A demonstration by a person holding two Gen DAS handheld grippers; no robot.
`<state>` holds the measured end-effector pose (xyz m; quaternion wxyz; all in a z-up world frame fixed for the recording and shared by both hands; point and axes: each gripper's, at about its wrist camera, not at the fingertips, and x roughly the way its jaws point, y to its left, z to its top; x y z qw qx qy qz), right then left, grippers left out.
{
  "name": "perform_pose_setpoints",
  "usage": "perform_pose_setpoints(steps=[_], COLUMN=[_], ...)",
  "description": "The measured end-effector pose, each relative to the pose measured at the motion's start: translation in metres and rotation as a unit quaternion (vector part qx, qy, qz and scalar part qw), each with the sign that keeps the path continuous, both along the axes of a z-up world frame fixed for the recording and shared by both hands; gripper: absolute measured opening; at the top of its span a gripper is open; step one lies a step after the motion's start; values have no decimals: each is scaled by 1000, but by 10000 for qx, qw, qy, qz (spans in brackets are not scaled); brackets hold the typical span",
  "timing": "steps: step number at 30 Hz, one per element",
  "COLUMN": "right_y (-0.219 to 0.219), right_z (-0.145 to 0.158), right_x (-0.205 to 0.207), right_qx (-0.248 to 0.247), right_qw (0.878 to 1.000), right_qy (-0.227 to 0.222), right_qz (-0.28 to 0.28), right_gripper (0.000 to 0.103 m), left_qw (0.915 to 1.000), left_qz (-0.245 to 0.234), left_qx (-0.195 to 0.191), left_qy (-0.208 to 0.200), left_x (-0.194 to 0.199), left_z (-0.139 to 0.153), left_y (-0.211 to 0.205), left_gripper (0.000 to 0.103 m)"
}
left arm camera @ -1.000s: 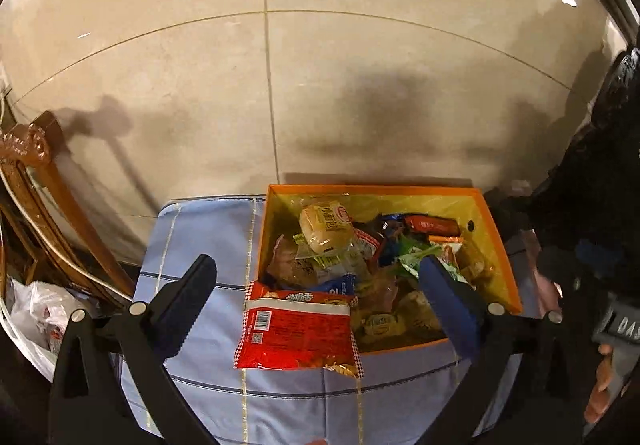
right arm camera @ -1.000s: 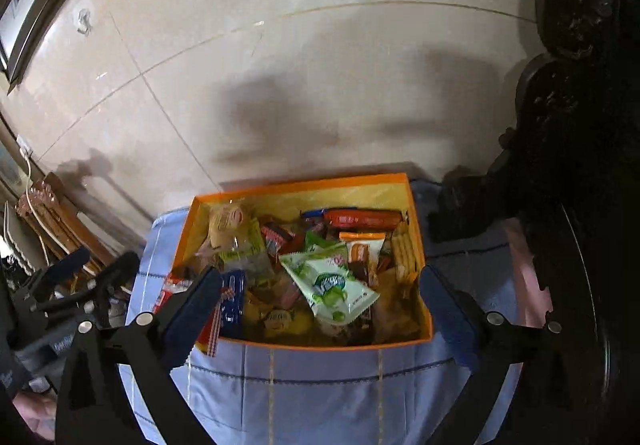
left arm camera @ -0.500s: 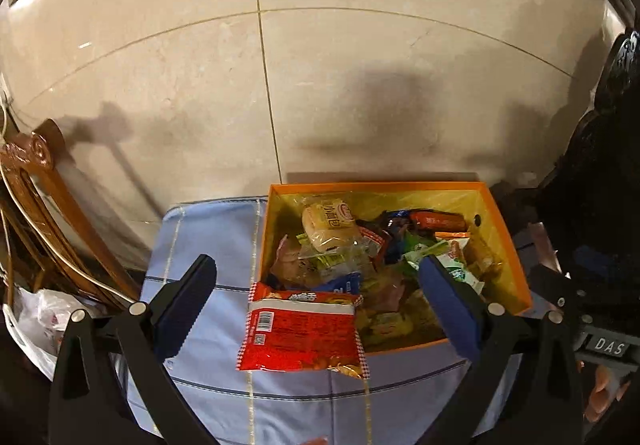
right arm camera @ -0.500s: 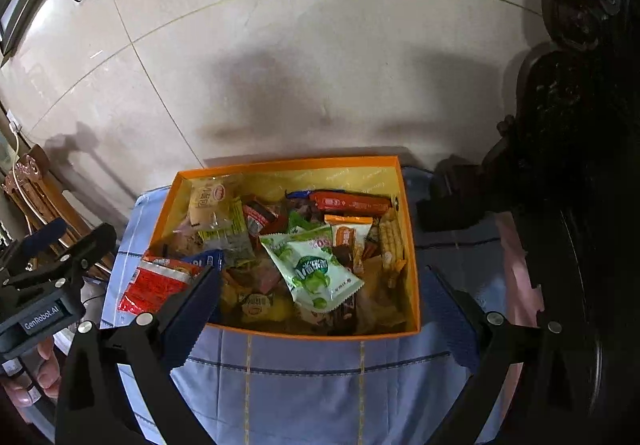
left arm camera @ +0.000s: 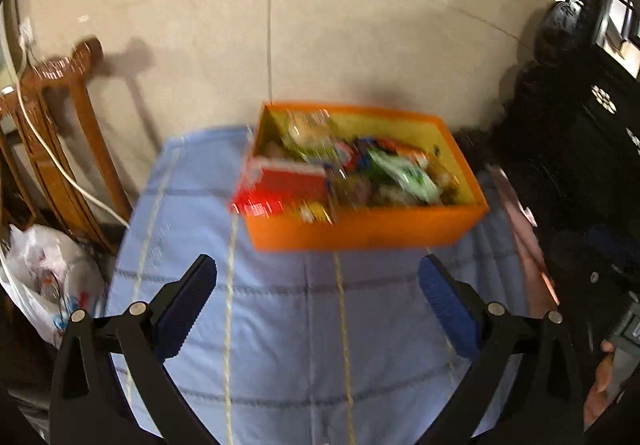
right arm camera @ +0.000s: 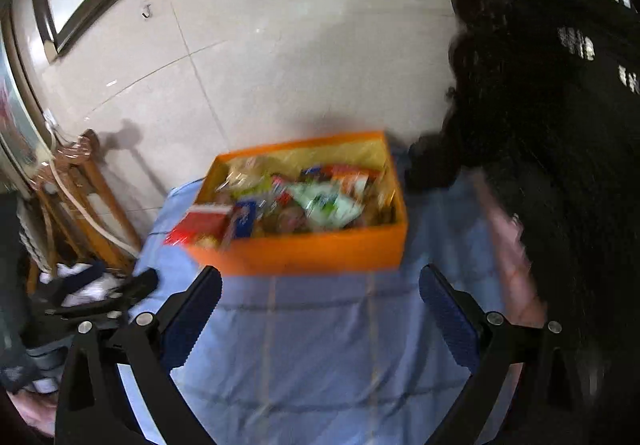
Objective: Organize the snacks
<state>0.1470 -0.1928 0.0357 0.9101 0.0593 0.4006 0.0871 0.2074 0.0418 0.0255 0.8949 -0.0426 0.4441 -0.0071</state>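
Right now both tools hang above the blue quilted cloth (left arm camera: pixel 280 325) on the bench, each spread wide and empty: the left tool (left arm camera: pixel 318 301) and the right tool (right arm camera: pixel 320 305). Ahead sits the orange box (left arm camera: pixel 360 231) packed with snacks (blurred), against the tiled wall. A red packet (left arm camera: pixel 282 193) droops over its left rim; a green-and-white pouch (right arm camera: pixel 328 201) lies on top.

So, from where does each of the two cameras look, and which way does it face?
Left wrist: on the left hand-held gripper, facing the orange box on the blue cloth; both fingers show.
Right wrist: on the right hand-held gripper, facing the same box; its fingers and the left hand-held gripper show.
Shared: box, cloth, red packet.
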Motion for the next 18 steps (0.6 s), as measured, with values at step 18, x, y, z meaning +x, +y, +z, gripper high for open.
perform_pose_setpoints(steps=[18], right_y=[2], right_z=[20], right_x=[-56], right_qx=[-668], right_qw=[9970], right_qy=[-381], right_qz=[-70], right_gripper=[99], left_qw=[9996], left_qz=[-22], left_qx=[6], left_qy=[-292], left_x=[-48], left_z=[27], left_y=[-4], left_gripper=[99])
